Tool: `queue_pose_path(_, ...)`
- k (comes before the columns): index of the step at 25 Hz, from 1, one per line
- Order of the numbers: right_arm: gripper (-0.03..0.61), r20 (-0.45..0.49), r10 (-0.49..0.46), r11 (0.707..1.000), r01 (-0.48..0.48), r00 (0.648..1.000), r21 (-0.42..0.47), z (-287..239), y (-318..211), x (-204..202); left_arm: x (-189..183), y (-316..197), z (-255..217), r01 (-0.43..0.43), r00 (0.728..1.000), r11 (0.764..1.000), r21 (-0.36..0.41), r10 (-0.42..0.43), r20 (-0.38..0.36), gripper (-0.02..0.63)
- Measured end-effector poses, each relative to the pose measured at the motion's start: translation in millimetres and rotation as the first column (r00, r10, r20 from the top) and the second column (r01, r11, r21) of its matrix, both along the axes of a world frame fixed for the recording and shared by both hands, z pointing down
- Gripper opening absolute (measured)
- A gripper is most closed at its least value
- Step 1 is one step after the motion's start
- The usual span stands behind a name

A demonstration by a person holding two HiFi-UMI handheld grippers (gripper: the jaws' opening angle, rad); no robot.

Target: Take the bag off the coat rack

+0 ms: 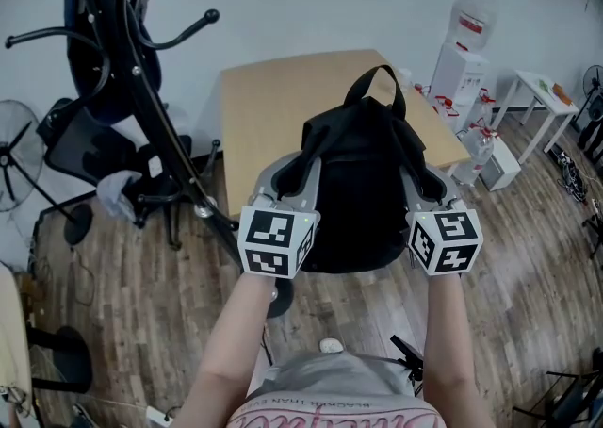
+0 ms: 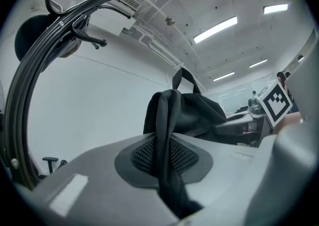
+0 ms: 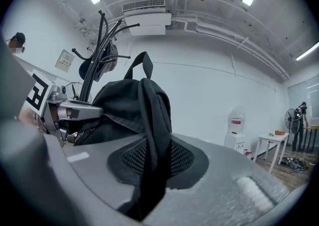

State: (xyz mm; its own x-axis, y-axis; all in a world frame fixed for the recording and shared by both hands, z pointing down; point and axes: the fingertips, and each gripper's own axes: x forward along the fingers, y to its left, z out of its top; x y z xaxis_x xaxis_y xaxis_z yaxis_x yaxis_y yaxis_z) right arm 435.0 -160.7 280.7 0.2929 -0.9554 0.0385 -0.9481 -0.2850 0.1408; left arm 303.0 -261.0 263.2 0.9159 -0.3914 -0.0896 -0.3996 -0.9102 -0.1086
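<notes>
bag (image 1: 363, 195): off the coat rack (image 1: 141, 77), over the table (image 1: 273, 96).
left gripper (image 1: 292, 181): fingers clamped on one strap (image 2: 167, 120).
right gripper (image 1: 424, 186): fingers clamped on the other, sharing the weight.

- One black bag (image 1: 363, 190) is hanging in view.
- Two grippers are pinching its straps: the left gripper (image 1: 287, 176) and the right gripper (image 1: 424, 181).
- One coat rack (image 1: 141, 87) is standing at the left.
- One wooden table (image 1: 273, 101) is standing behind.
- One water dispenser (image 1: 462, 63) is standing beside it.
- One white side table (image 1: 542, 96) is showing.
- Two fans are standing: one left (image 1: 14, 148), one right (image 1: 594, 82).
- One office chair (image 1: 80, 143) is showing.
</notes>
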Motion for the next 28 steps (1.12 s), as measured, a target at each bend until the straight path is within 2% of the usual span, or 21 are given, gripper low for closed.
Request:
queue_pose_path(8,0.072,-0.002,0.003,1.0,-0.003,1.0,0.021,-5.2,10.0,-2.0,0.0,7.8,-6.6,-0.01,1.0,1.0,0.009,0.01,-0.009,0.067)
queue_pose_path(28,0.072,-0.025,-0.008,0.999,0.009,1.0,0.037,-14.9,-3.4,-12.7,-9.0,-7.5,-15.4,-0.001,1.0,1.0,0.011,0.001,-0.029,0.067)
